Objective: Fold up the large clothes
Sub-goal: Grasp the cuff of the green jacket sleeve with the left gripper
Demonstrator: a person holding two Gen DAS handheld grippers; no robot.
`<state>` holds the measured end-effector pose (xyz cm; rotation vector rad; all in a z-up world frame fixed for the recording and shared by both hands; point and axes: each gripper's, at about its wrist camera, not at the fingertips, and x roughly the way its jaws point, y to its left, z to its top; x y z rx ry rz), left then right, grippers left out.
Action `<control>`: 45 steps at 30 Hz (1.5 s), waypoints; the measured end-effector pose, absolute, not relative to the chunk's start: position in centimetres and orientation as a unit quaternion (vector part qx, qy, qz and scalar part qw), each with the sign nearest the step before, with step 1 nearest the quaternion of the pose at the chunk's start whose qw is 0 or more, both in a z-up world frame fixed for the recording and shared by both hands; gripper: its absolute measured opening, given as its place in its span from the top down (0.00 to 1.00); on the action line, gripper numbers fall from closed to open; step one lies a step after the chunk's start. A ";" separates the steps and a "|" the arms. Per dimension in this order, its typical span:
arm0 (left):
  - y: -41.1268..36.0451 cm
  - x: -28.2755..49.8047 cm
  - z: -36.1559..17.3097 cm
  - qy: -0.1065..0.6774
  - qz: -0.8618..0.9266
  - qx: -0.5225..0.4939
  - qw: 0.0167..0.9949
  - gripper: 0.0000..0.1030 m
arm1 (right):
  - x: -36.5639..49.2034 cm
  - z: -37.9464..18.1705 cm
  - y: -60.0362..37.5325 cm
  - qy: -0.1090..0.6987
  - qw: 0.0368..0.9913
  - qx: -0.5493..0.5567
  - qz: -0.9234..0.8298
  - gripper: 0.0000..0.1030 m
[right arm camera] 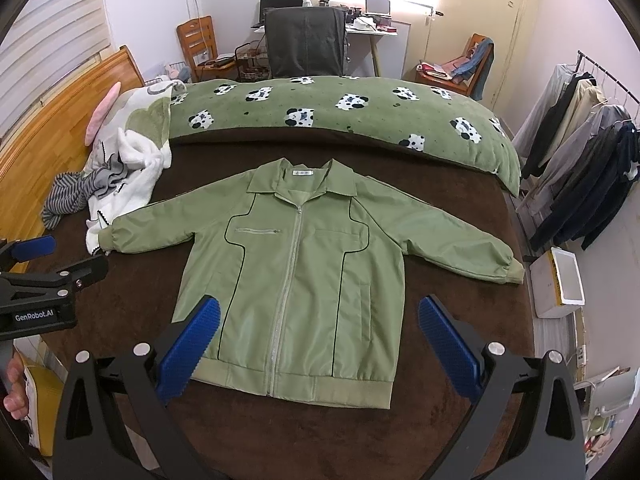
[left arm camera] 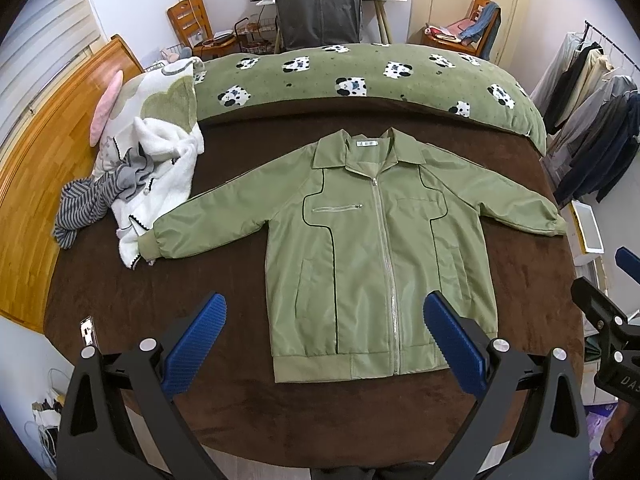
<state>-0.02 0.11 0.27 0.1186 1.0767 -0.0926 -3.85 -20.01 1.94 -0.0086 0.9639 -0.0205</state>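
A green zip-up jacket (left arm camera: 360, 240) lies flat, front up, on the brown bed cover (left arm camera: 224, 396), zipped, with both sleeves spread out to the sides. It also shows in the right wrist view (right arm camera: 296, 264). My left gripper (left arm camera: 324, 344) is open and empty, held above the hem at the near edge. My right gripper (right arm camera: 318, 344) is open and empty too, above the hem. Each gripper shows at the edge of the other's view: the right gripper (left arm camera: 612, 320), the left gripper (right arm camera: 40, 276).
A pile of white fleece and striped clothes (left arm camera: 132, 184) lies on the left by the sleeve cuff. A green panda duvet (left arm camera: 360, 76) is rolled along the far side. A wooden headboard (left arm camera: 48, 184) stands left, a clothes rack (left arm camera: 592, 120) right.
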 end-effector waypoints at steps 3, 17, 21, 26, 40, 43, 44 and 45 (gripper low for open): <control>0.4 0.1 0.3 0.512 -0.050 0.042 0.857 0.06 | -3.9 1.9 -20.1 0.464 0.886 -0.007 -0.005 0.05; 15.4 5.3 -8.3 0.531 0.040 -0.133 0.836 0.06 | 5.8 -3.6 -10.6 0.488 0.863 -0.072 0.108 0.05; 20.7 8.6 -14.5 0.536 0.059 -0.157 0.828 0.06 | 10.6 -9.1 -6.2 0.483 0.866 -0.068 0.107 0.05; 25.8 13.2 -22.4 0.546 0.071 -0.166 0.818 0.06 | 16.2 -15.4 -2.2 0.479 0.871 -0.056 0.095 0.05; 36.0 22.7 -35.7 0.532 0.126 -0.212 0.810 0.06 | 29.5 -27.3 4.5 0.454 0.886 -0.059 0.077 0.05; 37.0 23.5 -36.7 0.523 0.127 -0.218 0.814 0.06 | 30.8 -28.4 5.2 0.450 0.887 -0.067 0.078 0.05; 37.3 23.8 -37.1 0.521 0.120 -0.222 0.815 0.06 | 31.2 -28.8 5.4 0.448 0.888 -0.070 0.078 0.05; 37.4 24.0 -37.4 0.520 0.113 -0.227 0.815 0.06 | 31.6 -29.4 5.6 0.448 0.887 -0.074 0.079 0.05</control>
